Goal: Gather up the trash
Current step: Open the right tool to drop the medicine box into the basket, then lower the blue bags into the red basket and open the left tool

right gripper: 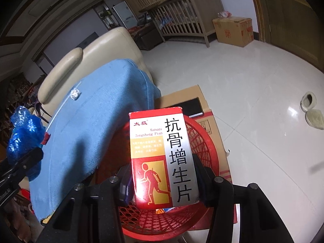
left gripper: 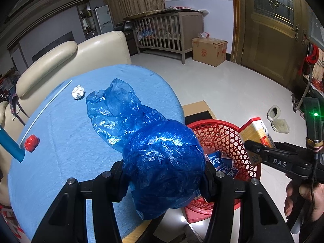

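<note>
Blue cloth is covering the table surface, cream sofa sitting right behind it. Red mesh basket is sitting on a cardboard box just beside the cloth's edge, blue-and-white wrappers lying inside it.

Blue plastic bag is bunching into a big wad between the left gripper fingers, jaws clenching on it, loose tail trailing back over the cloth. Wad is hanging at the cloth's edge next to the basket.

Red-and-white medicine box is standing upright between the right gripper fingers, directly over the basket. Right finger is touching the box's side; left pad is looking slightly off it, so grasp is looking loose, cannot tell if it is fully let go. A hand is holding that gripper's handle.

Still lying on the cloth: white stick, crumpled white paper, small red wad, well apart from the basket.
</note>
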